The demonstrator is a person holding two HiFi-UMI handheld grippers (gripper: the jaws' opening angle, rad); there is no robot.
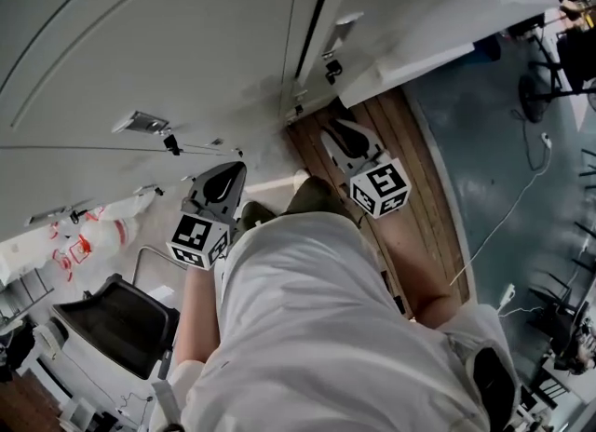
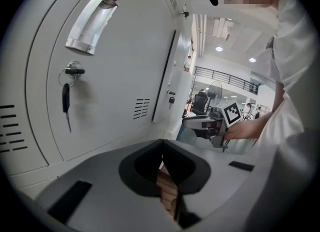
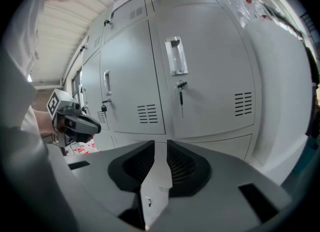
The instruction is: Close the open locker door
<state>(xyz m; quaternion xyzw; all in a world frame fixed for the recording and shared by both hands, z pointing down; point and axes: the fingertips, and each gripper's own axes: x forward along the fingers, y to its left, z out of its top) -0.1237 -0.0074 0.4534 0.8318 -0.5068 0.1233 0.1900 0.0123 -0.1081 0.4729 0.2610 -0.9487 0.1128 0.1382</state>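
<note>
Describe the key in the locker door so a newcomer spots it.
Start at the wall of grey lockers. On the widest door in the right gripper view, just below the shiny handle, hangs the key: long, thin, dark, unlike the stubby piece on the next door's lock.

matt metal locker door (image 3: 215, 66) w/ shiny handle (image 3: 176, 56), wood plank floor (image 1: 430, 225)
</note>
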